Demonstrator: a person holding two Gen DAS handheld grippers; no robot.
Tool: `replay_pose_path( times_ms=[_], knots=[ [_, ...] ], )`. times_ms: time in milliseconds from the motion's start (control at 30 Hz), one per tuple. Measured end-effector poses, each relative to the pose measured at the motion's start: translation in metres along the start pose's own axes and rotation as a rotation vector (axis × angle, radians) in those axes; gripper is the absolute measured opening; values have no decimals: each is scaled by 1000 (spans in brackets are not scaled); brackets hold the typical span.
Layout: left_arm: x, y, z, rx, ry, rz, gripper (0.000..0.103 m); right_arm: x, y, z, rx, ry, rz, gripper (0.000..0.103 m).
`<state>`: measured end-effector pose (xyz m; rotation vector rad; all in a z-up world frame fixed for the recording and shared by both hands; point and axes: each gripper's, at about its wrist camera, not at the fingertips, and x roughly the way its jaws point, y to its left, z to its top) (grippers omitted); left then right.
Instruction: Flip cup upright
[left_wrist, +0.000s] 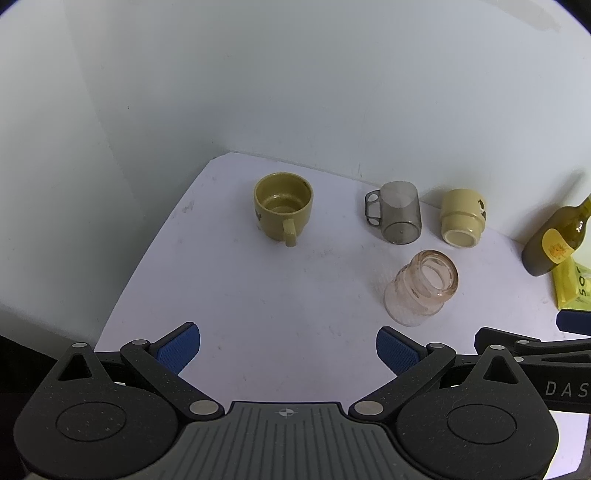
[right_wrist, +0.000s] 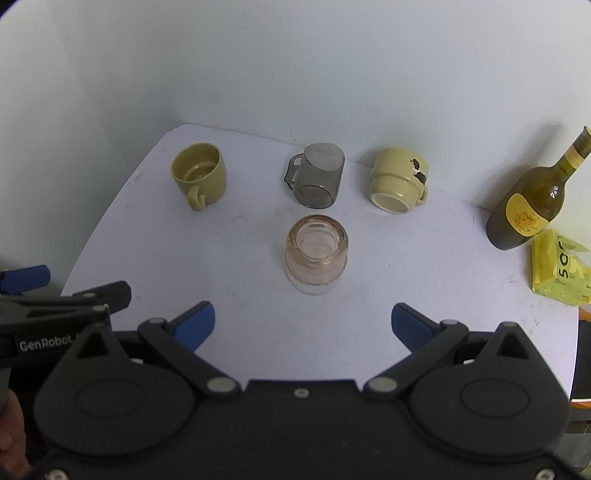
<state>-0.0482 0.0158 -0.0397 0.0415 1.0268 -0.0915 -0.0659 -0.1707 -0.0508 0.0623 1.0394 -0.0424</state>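
Right wrist view: the right tool (right_wrist: 301, 326) hovers over the near edge of the white worktop (right_wrist: 424, 266) with its blue-padded fingers spread wide and holding nothing. At frame centre, just beyond the fingers, a pink glass cup (right_wrist: 316, 255) stands inverted, base up. Behind it a row runs left to right: an olive mug (right_wrist: 198, 175) standing upright, a grey transparent cup (right_wrist: 318, 180) inverted, and a cream mug (right_wrist: 399, 181) inverted. A green bottle (right_wrist: 535, 199) and a yellow packet (right_wrist: 557, 269) occupy the right edge.

Left wrist view: the left tool (left_wrist: 288, 350) is likewise spread wide and holding nothing, with the pink glass cup (left_wrist: 421, 291) right of centre.
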Motion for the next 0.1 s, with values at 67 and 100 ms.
replay_pose_path(
  times_ms=[67,100],
  knots=[
    [0,0,1,1,2,0,103,0,0,1,-2,0,-1,103],
    [0,0,1,1,4,0,103,-1,0,1,-3,1,-3,103]
  ],
)
